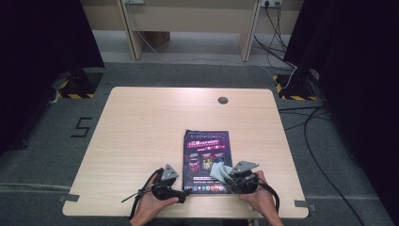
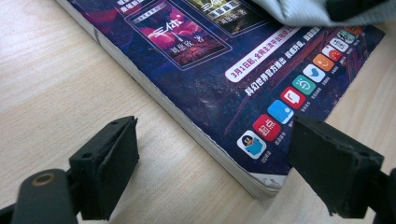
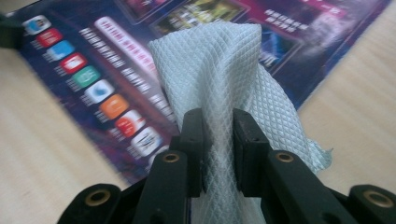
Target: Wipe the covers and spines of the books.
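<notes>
White, quilted cloth pinched between the right gripper's black fingers, nearly closed, diamond-embossed weave bunched into an upright fold and fanning out beyond the tips toward 12 o'clock in the right gripper view. Draped over the lower right part of the book, touching its cover. In the high view, seen as a pale crumpled wad at the book's 5 o'clock corner, just ahead of the right gripper and the right hand.

Black foam-faced fingers of the left gripper standing wide apart, holding nothing, straddling the book's near corner in the left gripper view; not touching the cover as far as can be told. In the high view, left gripper low on the tabletop, pointing toward 3 o'clock at the book's 7 o'clock corner, left hand behind it.

Glossy dark purple paperback, rectangular, lying flat and closed, long axis running 12 to 6 o'clock, lower edge toward the person. Cover printed with white script, small picture panels and a row of coloured app icons along the bottom edge. Pale page block visible along the side.

Light wood-grain tabletop, rounded corners, book lying near its 6 o'clock edge.
</notes>
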Action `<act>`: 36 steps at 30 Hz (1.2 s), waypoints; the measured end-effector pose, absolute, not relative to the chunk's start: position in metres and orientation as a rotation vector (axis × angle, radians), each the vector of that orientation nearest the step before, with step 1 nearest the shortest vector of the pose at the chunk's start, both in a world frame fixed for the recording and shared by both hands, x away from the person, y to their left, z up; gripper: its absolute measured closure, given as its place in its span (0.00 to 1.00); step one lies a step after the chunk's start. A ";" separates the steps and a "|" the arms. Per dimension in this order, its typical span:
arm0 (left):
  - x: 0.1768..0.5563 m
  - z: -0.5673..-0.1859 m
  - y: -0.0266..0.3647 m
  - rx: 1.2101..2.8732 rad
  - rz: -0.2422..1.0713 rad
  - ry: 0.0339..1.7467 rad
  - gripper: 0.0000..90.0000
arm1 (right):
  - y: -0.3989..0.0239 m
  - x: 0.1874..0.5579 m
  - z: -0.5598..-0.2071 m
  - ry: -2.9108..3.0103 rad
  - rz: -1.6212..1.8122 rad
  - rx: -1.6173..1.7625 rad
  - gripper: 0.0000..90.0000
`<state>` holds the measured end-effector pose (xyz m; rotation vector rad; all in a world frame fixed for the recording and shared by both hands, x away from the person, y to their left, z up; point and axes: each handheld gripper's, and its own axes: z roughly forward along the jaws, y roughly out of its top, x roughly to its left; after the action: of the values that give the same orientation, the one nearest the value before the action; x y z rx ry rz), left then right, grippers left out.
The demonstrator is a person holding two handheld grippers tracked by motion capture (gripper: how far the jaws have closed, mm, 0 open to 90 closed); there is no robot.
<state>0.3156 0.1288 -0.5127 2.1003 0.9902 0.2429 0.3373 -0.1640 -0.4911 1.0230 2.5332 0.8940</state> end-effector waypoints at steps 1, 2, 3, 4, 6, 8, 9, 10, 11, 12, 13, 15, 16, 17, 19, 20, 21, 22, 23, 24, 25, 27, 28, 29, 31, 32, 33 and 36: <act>0.316 -0.513 0.128 2.107 0.244 0.985 0.17 | -0.165 0.341 -0.491 2.529 0.890 1.024 0.85; 0.317 -0.513 0.128 2.114 0.246 0.986 0.16 | -0.165 0.346 -0.491 2.515 0.884 1.040 0.85; 0.317 -0.514 0.128 2.114 0.242 0.991 0.16 | -0.166 0.351 -0.491 2.512 0.880 1.044 0.85; 0.317 -0.514 0.128 2.117 0.245 0.990 0.16 | -0.166 0.356 -0.491 2.510 0.877 1.053 0.85; 0.317 -0.514 0.128 2.122 0.253 0.985 0.16 | -0.165 0.366 -0.490 2.497 0.858 1.062 0.85; 0.317 -0.514 0.127 2.125 0.259 0.976 0.16 | -0.163 0.376 -0.490 2.489 0.841 1.068 0.85; 0.317 -0.514 0.127 2.124 0.261 0.977 0.16 | -0.161 0.380 -0.490 2.484 0.839 1.072 0.85; 0.316 -0.514 0.127 2.126 0.263 0.973 0.16 | -0.160 0.385 -0.489 2.487 0.827 1.079 0.85; 0.316 -0.514 0.127 2.129 0.265 0.969 0.16 | -0.158 0.392 -0.489 2.474 0.815 1.086 0.85; 0.317 -0.514 0.127 2.135 0.263 0.962 0.16 | -0.156 0.397 -0.489 2.468 0.814 1.092 0.85; 0.318 -0.515 0.127 2.130 0.260 0.962 0.16 | -0.154 0.403 -0.489 2.467 0.806 1.093 0.85; 0.317 -0.515 0.127 2.128 0.266 0.962 0.17 | -0.150 0.414 -0.489 2.457 0.793 1.112 0.85; 0.316 -0.515 0.127 2.128 0.269 0.959 0.17 | -0.149 0.420 -0.488 2.451 0.783 1.124 0.85; 0.316 -0.514 0.127 2.132 0.271 0.953 0.18 | -0.147 0.427 -0.488 2.442 0.770 1.119 0.85; 0.316 -0.514 0.127 2.131 0.268 0.957 0.18 | -0.144 0.437 -0.488 2.423 0.749 1.129 0.85; 0.316 -0.515 0.127 2.126 0.268 0.957 0.18 | -0.142 0.444 -0.487 2.416 0.739 1.148 0.85; 0.316 -0.515 0.127 2.127 0.272 0.953 0.18 | -0.141 0.449 -0.487 2.414 0.731 1.153 0.85; 0.316 -0.514 0.127 2.133 0.273 0.948 0.18 | -0.140 0.456 -0.487 2.405 0.714 1.162 0.85; 0.317 -0.514 0.127 2.134 0.268 0.950 0.18 | -0.139 0.462 -0.486 2.397 0.707 1.180 0.85; 0.317 -0.515 0.127 2.128 0.264 0.953 0.18 | -0.138 0.469 -0.486 2.391 0.703 1.192 0.85; 0.316 -0.515 0.127 2.125 0.266 0.955 0.18 | -0.138 0.475 -0.486 2.382 0.697 1.208 0.85; 0.316 -0.515 0.127 2.130 0.268 0.945 0.19 | -0.137 0.485 -0.485 2.365 0.687 1.237 0.85; 0.317 -0.515 0.127 2.132 0.265 0.946 0.19 | -0.136 0.490 -0.486 2.351 0.683 1.254 0.85; 0.317 -0.515 0.127 2.127 0.260 0.951 0.19 | -0.136 0.493 -0.486 2.343 0.682 1.263 0.85; 0.316 -0.515 0.127 2.123 0.267 0.951 0.19 | -0.134 0.498 -0.485 2.330 0.667 1.280 0.85; 0.316 -0.515 0.127 2.125 0.269 0.948 0.19 | -0.133 0.499 -0.485 2.331 0.657 1.283 0.85; 0.316 -0.515 0.127 2.127 0.268 0.946 0.19 | -0.132 0.501 -0.485 2.327 0.648 1.281 0.85; 0.316 -0.515 0.127 2.122 0.268 0.952 0.19 | -0.127 0.502 -0.485 2.316 0.630 1.277 0.86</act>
<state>0.3158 0.1271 -0.5152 2.1224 0.9521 0.2681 0.5017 -0.1268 -0.4849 1.2768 2.3160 0.6302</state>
